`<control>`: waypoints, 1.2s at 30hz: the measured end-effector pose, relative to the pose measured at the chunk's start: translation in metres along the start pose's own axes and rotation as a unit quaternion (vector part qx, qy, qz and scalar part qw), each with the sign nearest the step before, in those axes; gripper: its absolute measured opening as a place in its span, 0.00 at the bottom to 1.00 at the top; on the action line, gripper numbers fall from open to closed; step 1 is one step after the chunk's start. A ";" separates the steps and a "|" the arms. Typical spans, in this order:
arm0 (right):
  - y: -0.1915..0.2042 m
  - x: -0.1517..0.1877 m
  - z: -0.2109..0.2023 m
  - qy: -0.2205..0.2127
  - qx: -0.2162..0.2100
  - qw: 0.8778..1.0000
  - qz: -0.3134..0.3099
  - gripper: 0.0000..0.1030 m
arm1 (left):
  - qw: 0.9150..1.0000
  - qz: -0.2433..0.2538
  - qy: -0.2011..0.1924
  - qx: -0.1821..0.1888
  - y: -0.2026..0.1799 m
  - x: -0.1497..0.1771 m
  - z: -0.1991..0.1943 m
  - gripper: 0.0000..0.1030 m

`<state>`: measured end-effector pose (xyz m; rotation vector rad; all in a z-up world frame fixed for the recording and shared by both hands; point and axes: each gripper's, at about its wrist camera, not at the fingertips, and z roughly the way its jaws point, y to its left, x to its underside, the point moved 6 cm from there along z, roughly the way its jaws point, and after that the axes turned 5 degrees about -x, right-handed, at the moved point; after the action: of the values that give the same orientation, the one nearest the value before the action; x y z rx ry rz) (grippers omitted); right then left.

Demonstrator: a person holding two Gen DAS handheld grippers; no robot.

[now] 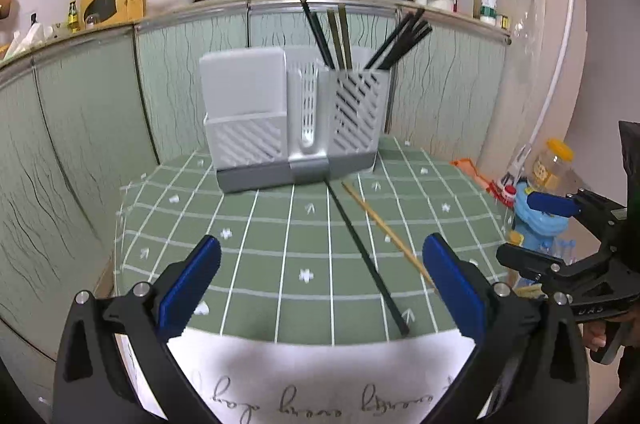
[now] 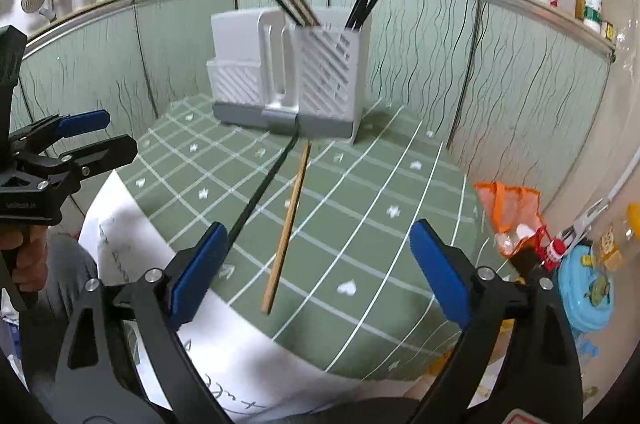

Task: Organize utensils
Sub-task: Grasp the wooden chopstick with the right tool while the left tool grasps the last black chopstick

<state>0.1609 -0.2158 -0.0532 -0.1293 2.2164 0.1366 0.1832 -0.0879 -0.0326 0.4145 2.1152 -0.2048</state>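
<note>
Both jaws gape empty; the wooden chopstick (image 2: pixel 288 224) lies on the table between the right gripper (image 2: pixel 320 272) pair, seemingly untouched.

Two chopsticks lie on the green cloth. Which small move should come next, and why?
Probably lower the right claw onto the wooden chopstick. It lies loose between the open jaws, untouched, while the holder already keeps the other sticks. The black chopstick can follow.
</note>
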 end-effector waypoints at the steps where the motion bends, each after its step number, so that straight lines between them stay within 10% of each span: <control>1: 0.001 0.005 0.003 0.005 -0.002 1.000 0.001 0.80 | 1.000 0.000 0.002 -0.001 0.000 0.005 0.001 0.96; 11: 0.019 0.040 0.044 0.056 -0.010 0.998 -0.006 0.55 | 1.000 -0.010 0.023 -0.014 0.008 0.039 0.008 0.96; 22: 0.024 0.051 0.077 0.082 0.001 0.997 0.015 0.06 | 0.999 -0.017 0.044 -0.019 0.016 0.062 0.011 0.96; 36: -0.008 0.057 0.054 0.071 0.018 0.994 0.076 0.06 | 0.998 0.000 0.058 0.000 -0.027 0.063 0.040 0.87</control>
<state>0.1700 -0.2182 -0.1318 0.0510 2.3684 0.1752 0.1724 -0.1117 -0.1079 0.4364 2.2289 -0.1846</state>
